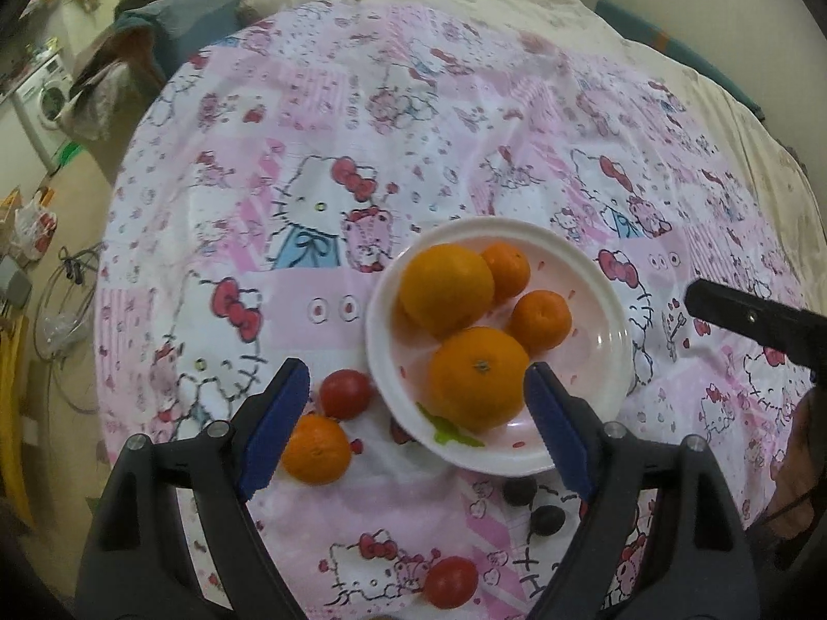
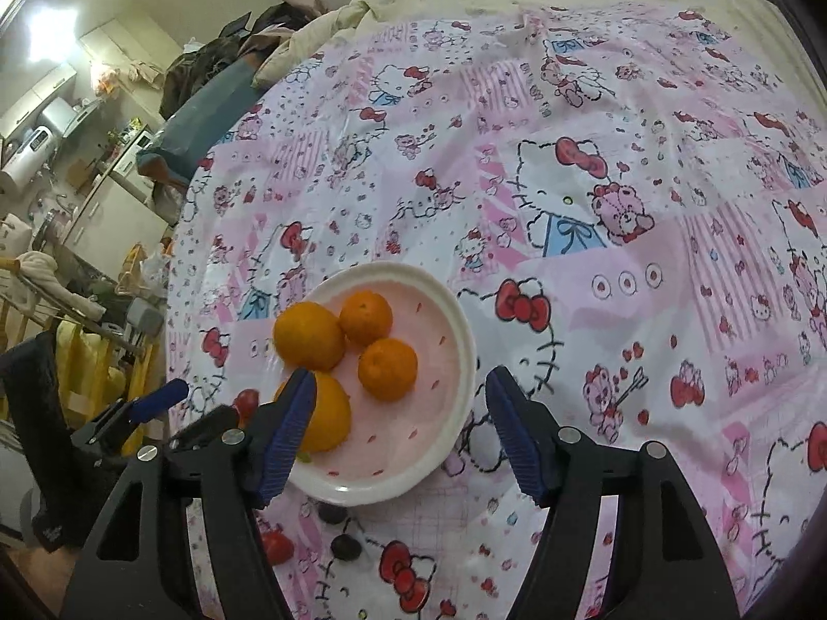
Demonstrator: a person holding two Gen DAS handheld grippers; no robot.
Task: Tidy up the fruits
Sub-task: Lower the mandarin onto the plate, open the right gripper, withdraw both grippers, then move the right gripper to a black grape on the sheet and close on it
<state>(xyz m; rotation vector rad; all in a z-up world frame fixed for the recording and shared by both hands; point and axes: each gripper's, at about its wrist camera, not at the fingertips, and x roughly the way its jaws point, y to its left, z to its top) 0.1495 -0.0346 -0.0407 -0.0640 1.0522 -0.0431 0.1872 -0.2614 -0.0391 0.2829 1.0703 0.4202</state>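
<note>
Both your left tool [image 1: 416,403] and right tool [image 2: 400,413] hang open, empty; nudging the plate [image 1: 610,310] could roll the oranges [image 1: 447,289] off across the bed.

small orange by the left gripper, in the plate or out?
Out. The small orange lies on the patterned cloth beside a tomato, clear of the white plate's rim. Four oranges sit in the plate.

My left claw [image 1: 416,413] hangs tilted steeply downward, its blue-padded fingers [image 1: 274,423] spread wide with nothing pressed between them. My right claw [image 2: 400,431] points down at a similar slant, jaws apart and gripping nothing; its black tip [image 1: 723,310] shows in the left wrist view.
</note>
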